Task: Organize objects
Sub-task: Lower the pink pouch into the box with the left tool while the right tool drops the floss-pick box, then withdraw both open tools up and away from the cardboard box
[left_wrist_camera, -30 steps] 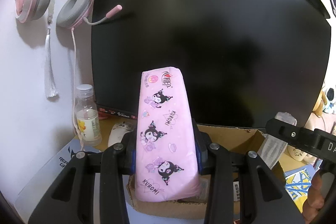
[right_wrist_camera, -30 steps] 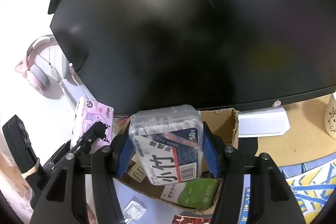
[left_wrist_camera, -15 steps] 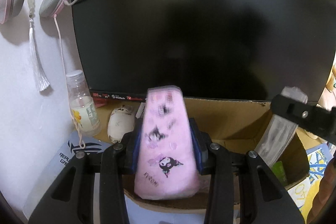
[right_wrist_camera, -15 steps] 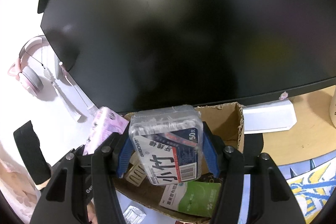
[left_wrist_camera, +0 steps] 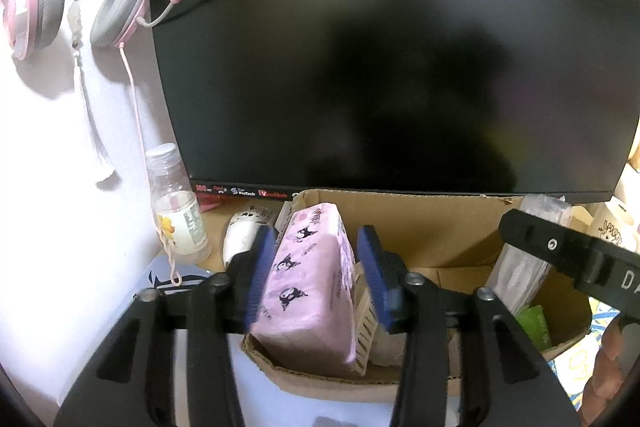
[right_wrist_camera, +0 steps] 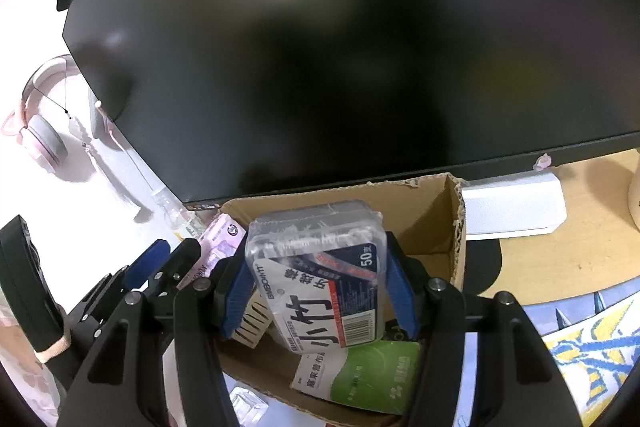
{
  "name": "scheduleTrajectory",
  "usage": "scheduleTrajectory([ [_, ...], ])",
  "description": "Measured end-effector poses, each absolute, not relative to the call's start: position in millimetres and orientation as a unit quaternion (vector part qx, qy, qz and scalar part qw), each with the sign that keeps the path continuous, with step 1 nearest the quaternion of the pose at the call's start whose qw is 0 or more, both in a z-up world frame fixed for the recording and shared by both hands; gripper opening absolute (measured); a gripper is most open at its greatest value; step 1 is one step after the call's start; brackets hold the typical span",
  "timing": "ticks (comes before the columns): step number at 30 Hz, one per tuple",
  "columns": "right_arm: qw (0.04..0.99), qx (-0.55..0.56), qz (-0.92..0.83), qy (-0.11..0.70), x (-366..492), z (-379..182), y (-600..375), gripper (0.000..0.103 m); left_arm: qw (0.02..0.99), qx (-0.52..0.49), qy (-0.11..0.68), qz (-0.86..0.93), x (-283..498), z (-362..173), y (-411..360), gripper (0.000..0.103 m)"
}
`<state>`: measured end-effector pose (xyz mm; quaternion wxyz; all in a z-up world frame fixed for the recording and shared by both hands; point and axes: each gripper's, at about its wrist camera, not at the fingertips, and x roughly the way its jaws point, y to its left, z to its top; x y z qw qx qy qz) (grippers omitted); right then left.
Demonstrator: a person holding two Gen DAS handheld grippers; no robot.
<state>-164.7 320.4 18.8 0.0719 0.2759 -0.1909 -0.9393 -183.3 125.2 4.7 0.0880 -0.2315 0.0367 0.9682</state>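
Inside the cardboard box (left_wrist_camera: 420, 227), the pink tissue pack (left_wrist_camera: 310, 283) is lying between the left claw's (left_wrist_camera: 316, 277) just-opening jaws, while the right claw (right_wrist_camera: 318, 291) is gripping the clear floss box (right_wrist_camera: 320, 275)

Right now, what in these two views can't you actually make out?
- Box floor: both views, hidden by the pink pack, the floss case and both sets of jaws.
- Green packet label: right view, partly covered by the floss case.
- Mouse: left view, mostly behind the left gripper.
- Mug: right view, cut off by the edge.
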Motion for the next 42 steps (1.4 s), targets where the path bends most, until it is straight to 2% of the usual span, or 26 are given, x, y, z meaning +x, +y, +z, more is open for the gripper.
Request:
scheduleTrajectory([
  [1, 0.071, 0.277, -0.939, -0.190, -164.3, 18.7, 320.6, 0.064, 0.085, -0.231, 0.035, 0.969, -182.3, 5.9, 124.1, 0.074],
  [2, 0.071, 0.278, -0.939, -0.190, -163.8, 18.7, 320.8, 0.064, 0.077, -0.224, 0.032, 0.971, -180.4, 8.0, 122.2, 0.078],
  [5, 0.068, 0.279, -0.939, -0.190, -161.9, 18.1, 323.3, 0.064, 0.058, -0.215, 0.034, 0.974, -174.8, 13.2, 119.0, 0.080],
  [7, 0.067, 0.277, -0.939, -0.193, -162.2, 16.8, 325.2, 0.066, 0.043, -0.218, 0.037, 0.974, -173.7, 15.4, 115.7, 0.094],
  [9, 0.068, 0.272, -0.940, -0.195, -162.2, 16.2, 325.9, 0.068, 0.013, -0.213, 0.033, 0.976, -171.4, 18.8, 110.1, 0.100],
  [11, 0.067, 0.267, -0.941, -0.199, -160.9, 16.8, 328.4, 0.076, 0.000, -0.206, 0.030, 0.978, -168.1, 22.6, 105.1, 0.100],
  [17, 0.066, 0.264, -0.942, -0.196, -158.7, 18.5, 332.2, 0.088, 0.003, -0.217, 0.017, 0.976, -166.1, 28.2, 89.4, 0.100],
  [22, 0.066, 0.262, -0.944, -0.190, -159.0, 20.9, 329.2, 0.093, 0.005, -0.216, 0.013, 0.976, -164.2, 31.4, 82.5, 0.103],
  [26, 0.066, 0.260, -0.947, -0.174, -157.1, 23.2, 325.8, 0.102, 0.008, -0.216, 0.009, 0.976, -160.7, 34.3, 79.7, 0.103],
  [42, 0.047, 0.269, -0.949, -0.157, -144.7, 31.8, 330.8, 0.103, 0.009, -0.217, 0.010, 0.976, -140.8, 48.5, 71.0, 0.103],
])
